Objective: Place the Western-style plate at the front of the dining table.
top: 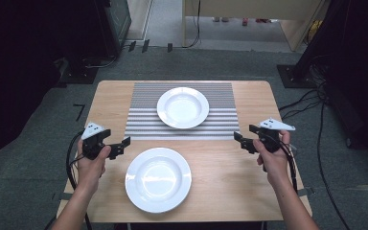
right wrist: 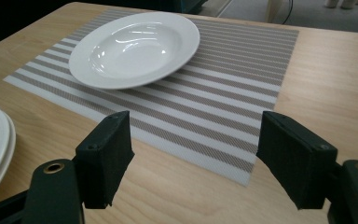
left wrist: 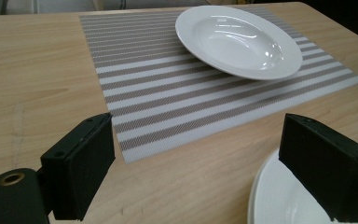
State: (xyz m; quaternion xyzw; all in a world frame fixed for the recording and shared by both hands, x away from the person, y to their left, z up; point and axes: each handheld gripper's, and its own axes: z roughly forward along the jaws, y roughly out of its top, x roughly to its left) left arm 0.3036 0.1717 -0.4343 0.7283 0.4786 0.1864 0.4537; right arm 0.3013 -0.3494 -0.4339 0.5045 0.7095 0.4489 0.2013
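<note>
A pale wooden worktop [top: 110,100] stands on grey carpet [top: 38,120], with a striped mat [top: 143,110] bearing one plate [top: 182,107]. A nearer plate [top: 158,178] lies between both grippers' wide, empty fingers: left [top: 120,146], right [top: 242,140].

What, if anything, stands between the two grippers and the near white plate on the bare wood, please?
Nothing visible does. The near plate lies on open table between the left gripper and right gripper, both open. The far plate sits apart on the striped mat.
</note>
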